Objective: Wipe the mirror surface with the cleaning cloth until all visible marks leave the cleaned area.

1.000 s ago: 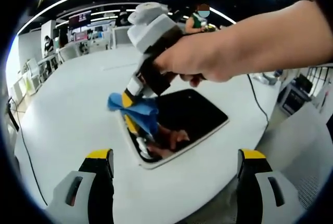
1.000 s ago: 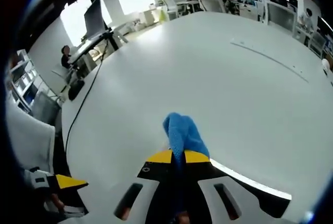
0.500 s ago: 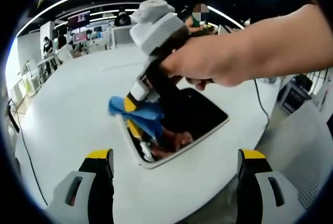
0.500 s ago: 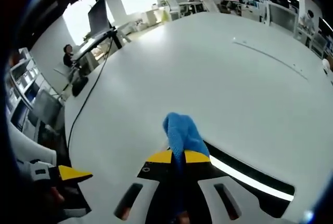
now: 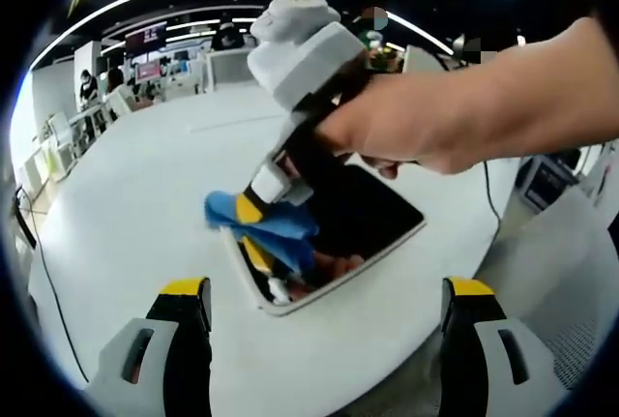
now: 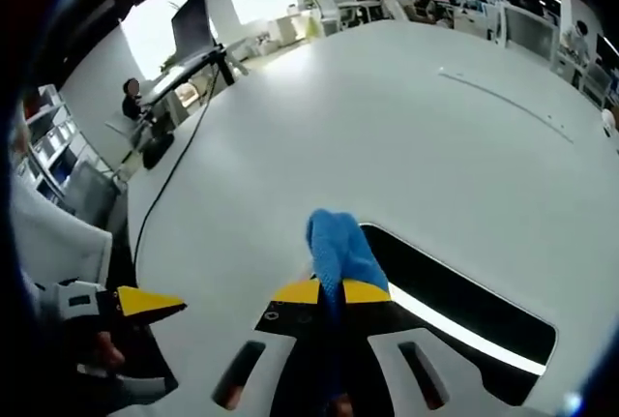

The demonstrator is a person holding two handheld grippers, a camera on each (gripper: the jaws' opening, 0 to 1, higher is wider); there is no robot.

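Note:
A dark mirror (image 5: 372,206) in a white frame lies flat on the white table (image 5: 126,194). A person's hand (image 5: 435,117) holds my right gripper (image 5: 253,216) from the right. It is shut on a blue cleaning cloth (image 5: 276,226), which rests on the mirror's left end. In the right gripper view the cloth (image 6: 338,251) sticks out from my shut right gripper (image 6: 334,291), over the mirror's (image 6: 455,291) near corner. My left gripper (image 5: 327,288) stands open in front of the mirror, nothing between its fingers. Its yellow tip (image 6: 145,301) shows at the lower left.
A black cable (image 6: 174,165) runs across the table toward a monitor (image 6: 193,20); a person (image 6: 131,103) sits beyond it. Another cable (image 5: 479,185) crosses the table's right side near its edge. Desks and screens stand far behind.
The right gripper has carried the cloth a little further onto the mirror, and more dark glass now shows in the right gripper view. The left gripper has stayed put.

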